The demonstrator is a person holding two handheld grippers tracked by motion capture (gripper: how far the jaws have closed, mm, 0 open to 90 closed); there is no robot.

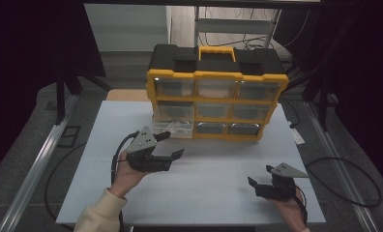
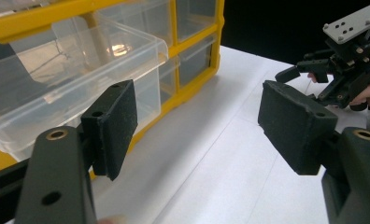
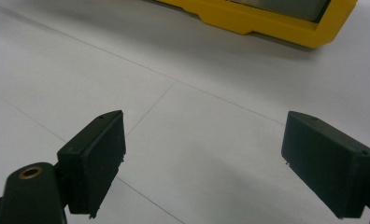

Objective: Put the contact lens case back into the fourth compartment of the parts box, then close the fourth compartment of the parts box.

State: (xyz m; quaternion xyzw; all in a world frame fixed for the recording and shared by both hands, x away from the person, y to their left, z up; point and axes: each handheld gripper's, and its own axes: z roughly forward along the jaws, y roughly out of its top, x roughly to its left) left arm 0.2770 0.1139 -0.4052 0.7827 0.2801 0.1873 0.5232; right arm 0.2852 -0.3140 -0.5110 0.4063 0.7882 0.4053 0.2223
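white table (image 1: 204,179): clear drawer (image 1: 174,128) juts toward the person; both hand-held grippers gape empty.

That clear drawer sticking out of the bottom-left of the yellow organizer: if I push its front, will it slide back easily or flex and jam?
The clear drawer is thin see-through plastic, so it probably flexes under an off-centre push. It seems nearly empty, so likely light and easy to slide. The yellow organizer looks bulky and sits flat on the table, so it probably won't tip.

Left gripper (image 1: 169,144) and right gripper (image 1: 258,176) fingers both spread wide
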